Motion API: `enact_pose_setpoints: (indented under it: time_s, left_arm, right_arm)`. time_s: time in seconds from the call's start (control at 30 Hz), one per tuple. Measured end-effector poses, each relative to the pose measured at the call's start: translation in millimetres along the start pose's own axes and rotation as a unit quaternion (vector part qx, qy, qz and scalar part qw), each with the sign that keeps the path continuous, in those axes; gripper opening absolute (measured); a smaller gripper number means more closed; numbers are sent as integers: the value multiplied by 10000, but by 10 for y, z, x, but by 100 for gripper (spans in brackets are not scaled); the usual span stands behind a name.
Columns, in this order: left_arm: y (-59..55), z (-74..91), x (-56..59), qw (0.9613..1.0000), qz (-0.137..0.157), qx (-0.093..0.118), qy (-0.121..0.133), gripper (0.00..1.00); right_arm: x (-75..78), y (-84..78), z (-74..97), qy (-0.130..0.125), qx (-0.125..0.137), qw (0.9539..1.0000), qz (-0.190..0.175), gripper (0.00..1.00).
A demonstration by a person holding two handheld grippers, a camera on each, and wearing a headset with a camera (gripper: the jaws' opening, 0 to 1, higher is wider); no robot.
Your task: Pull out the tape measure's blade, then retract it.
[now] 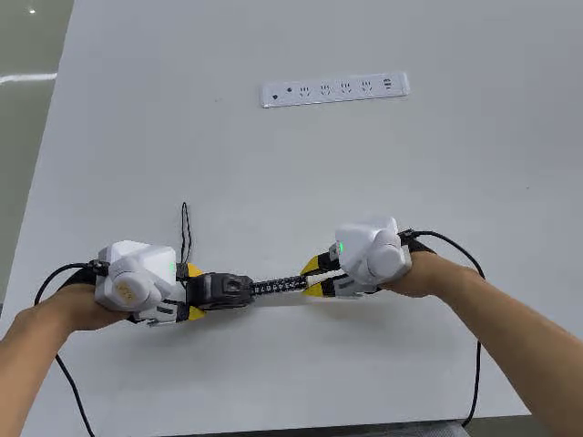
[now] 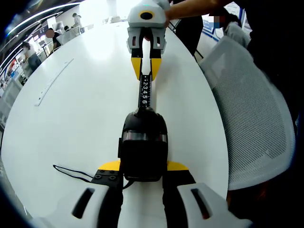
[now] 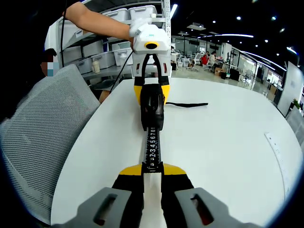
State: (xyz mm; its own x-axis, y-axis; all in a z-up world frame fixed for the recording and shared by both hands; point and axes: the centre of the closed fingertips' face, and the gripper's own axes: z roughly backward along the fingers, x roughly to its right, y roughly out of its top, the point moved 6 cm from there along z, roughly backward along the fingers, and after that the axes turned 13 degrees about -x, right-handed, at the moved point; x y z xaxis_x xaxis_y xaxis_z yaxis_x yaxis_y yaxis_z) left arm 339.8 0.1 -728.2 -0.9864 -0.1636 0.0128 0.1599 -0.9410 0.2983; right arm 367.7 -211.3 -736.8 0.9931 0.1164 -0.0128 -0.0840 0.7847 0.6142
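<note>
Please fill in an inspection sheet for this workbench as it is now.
Surface: white table.
Job's things: black tape measure, blade pulled out a short way; its black strap lies on the table.
Clutter: white power strip at the far side.
Grippers: left gripper shut on the tape measure's case; right gripper shut on the blade's end.
Cables: a black cable trails from each gripper.
Surroundings: mesh chair, open office behind.

The blade (image 1: 278, 286) tip hides inside the right gripper (image 1: 312, 278); power strip (image 1: 334, 89) markings unreadably small.
</note>
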Motion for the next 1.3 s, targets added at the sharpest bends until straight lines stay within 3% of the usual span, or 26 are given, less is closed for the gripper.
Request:
enact_pose_setpoints:
  time_s: [1.3]
  left_arm:
    - [15, 3, 2, 10000, 1, -46, -41, 28]
  right_arm:
    - [-8, -161, 125, -76, -47, 10000, -10, 10]
